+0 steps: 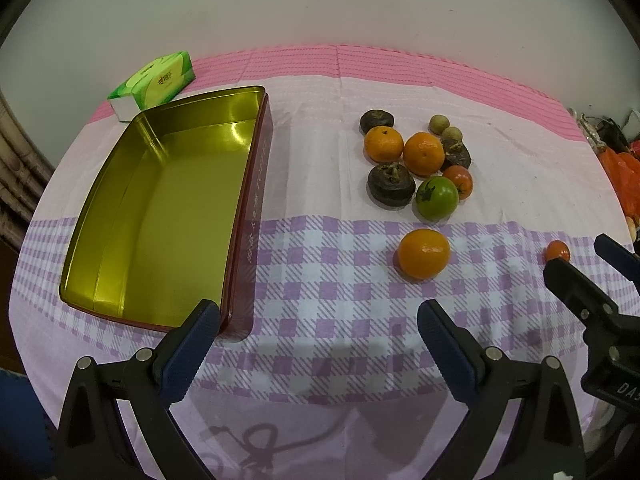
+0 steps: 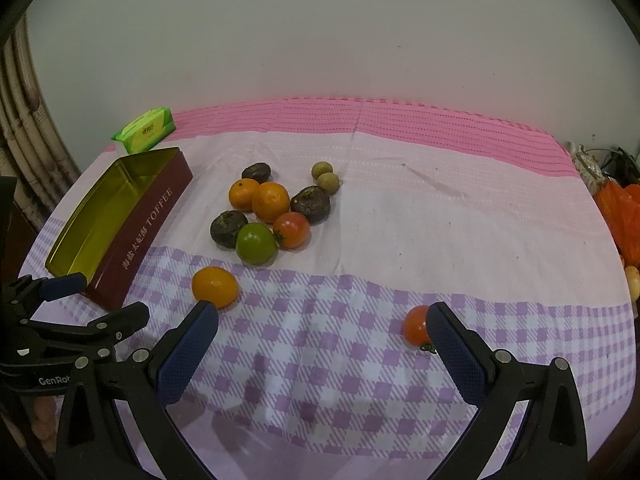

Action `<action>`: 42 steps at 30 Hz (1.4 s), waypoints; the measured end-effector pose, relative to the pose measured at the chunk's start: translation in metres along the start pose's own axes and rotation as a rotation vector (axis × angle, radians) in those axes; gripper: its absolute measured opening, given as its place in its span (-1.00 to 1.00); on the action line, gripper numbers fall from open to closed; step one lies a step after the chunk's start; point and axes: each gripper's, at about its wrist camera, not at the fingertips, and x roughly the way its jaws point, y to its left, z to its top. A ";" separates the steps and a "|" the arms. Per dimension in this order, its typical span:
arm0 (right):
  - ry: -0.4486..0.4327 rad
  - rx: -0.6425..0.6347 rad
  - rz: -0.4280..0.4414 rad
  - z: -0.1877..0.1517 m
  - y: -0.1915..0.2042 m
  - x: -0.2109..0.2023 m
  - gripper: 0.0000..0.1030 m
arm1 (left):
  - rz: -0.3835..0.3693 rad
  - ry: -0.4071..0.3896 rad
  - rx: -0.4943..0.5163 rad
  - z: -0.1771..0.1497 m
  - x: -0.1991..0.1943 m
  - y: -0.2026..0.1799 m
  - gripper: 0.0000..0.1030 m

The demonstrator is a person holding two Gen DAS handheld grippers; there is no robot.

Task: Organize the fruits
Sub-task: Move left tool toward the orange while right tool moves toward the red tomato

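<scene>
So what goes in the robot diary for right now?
left gripper: open, empty | right gripper: open, empty | tin: empty | lone orange: on cloth

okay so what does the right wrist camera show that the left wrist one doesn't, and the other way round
Only the right wrist view shows the TOFFEE lettering on the tin's side and the small red tomato's full shape. Only the left wrist view shows the tin's whole gold interior. Both share the fruit cluster, the lone orange, the green tissue pack, and both open grippers: left, right.
</scene>
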 end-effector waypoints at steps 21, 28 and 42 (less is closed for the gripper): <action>0.008 0.012 -0.020 -0.003 -0.006 0.005 1.00 | -0.002 -0.004 0.020 0.001 0.003 -0.005 0.91; 0.028 0.024 -0.062 -0.003 -0.028 0.003 0.97 | -0.007 -0.009 0.047 0.002 0.006 -0.011 0.89; 0.131 0.042 -0.077 -0.016 -0.062 0.036 0.10 | -0.044 0.001 0.069 0.007 0.016 -0.014 0.65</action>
